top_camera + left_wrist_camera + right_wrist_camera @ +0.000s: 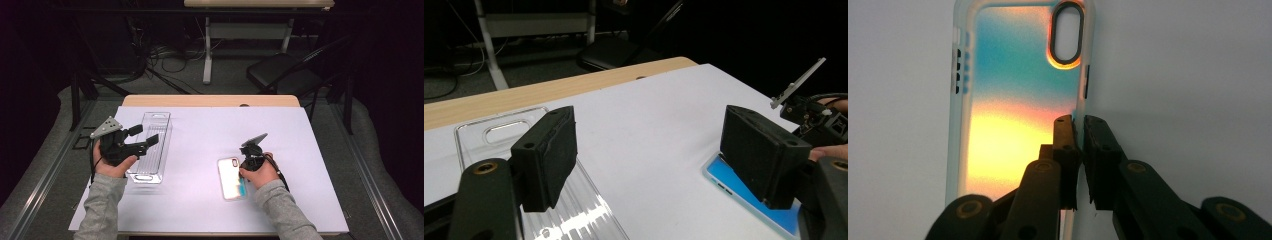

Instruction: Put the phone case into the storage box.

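A phone case [230, 180] with an iridescent orange and blue back lies flat on the white table cover, right of centre. My right gripper [243, 176] points down at its right long side. In the right gripper view the case [1013, 100] lies with its camera cut-out at the far end, and my right gripper [1079, 122] is shut on its right rim. My left gripper [145, 136] is held over a clear plastic tray [156, 118] at the left. Its jaws stand wide apart with nothing between them [649, 145]. The left gripper view shows the case's blue inner side [744, 192].
The white cover [210, 135] spans most of the table, with a wooden strip [210, 101] at the far edge. Beyond the table stand a black chair [280, 70] and a desk's legs [207, 50] among cables. The clear tray [499, 132] holds nothing.
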